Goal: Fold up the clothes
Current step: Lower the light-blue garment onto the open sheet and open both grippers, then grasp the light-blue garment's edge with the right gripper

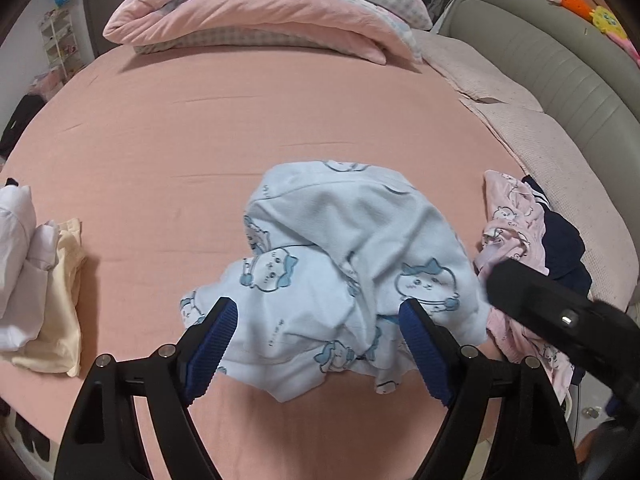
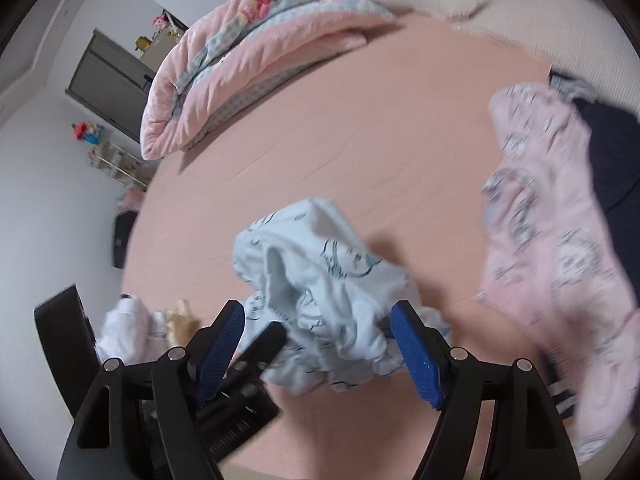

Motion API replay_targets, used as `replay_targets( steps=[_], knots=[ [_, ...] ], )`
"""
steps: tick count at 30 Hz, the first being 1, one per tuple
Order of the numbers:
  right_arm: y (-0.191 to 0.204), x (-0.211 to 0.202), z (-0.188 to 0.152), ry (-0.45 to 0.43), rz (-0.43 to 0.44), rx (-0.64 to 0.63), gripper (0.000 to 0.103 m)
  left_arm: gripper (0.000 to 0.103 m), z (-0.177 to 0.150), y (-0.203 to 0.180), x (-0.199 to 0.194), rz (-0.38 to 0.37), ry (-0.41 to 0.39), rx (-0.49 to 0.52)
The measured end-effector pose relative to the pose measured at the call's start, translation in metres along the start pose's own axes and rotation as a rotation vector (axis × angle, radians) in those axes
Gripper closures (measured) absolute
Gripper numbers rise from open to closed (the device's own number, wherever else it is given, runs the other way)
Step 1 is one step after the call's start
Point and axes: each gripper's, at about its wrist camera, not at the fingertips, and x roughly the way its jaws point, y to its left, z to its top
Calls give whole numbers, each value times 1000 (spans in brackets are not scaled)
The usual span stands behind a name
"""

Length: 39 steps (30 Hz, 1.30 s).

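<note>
I am counting one light blue printed garment [image 1: 340,280] lying crumpled in the middle of the bed [image 1: 240,140]. To the right of the blue garment I am seeing two more pieces: one pink printed garment [image 1: 512,224] and one dark navy garment [image 1: 564,244]. To its left I am seeing two folded pieces, one white [image 1: 16,256] and one cream [image 1: 64,304]. Beyond it, one folded pink quilt [image 1: 260,12] is sitting. I am holding two tools, one left [image 1: 320,344] and one right [image 2: 320,344].

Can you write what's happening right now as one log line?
step: fold clothes | left gripper: open | right gripper: open | blue garment: crumpled on bed, unheld
</note>
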Motion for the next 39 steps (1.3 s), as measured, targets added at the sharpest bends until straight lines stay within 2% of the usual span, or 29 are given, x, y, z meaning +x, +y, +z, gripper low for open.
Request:
replay_targets(
  steps=[3, 7, 8, 12, 15, 18, 22, 27, 30, 33, 39],
  knots=[
    [2, -12, -2, -19, -72, -63, 27, 20, 2, 5, -4, -16, 1, -13],
    [-4, -17, -3, 21, -94, -62, 27, 20, 8, 5, -9, -26, -21, -17],
    [-8, -19, -3, 28, -100, -46, 27, 20, 10, 4, -10, -36, -6, -3],
    [-14, -30, -2, 26, -109, -29, 27, 20, 19, -4, -24, -65, 2, 88],
    [-17, -39, 0, 3, -135, -44, 27, 20, 22, -10, -46, -11, -56, 205],
    [-15, -45, 0, -5, -136, -44, 27, 20, 28, -3, -55, 20, -73, 250],
    [-7, -53, -2, -12, -140, -59, 27, 20, 30, 19, -66, 16, -80, 206],
    [2, -59, -10, -17, -140, -77, 27, 20, 21, 56, -78, -44, -71, 112],
    [7, -59, -17, -16, -170, -114, 27, 20, 12, 62, -82, -6, -86, 143],
    [5, -54, -23, -11, -192, -125, 27, 20, 5, 67, -85, -1, -99, 185],
    [-6, -34, -30, 20, -215, -122, 27, 20, 3, 65, -74, -39, -95, 213]
  ],
)
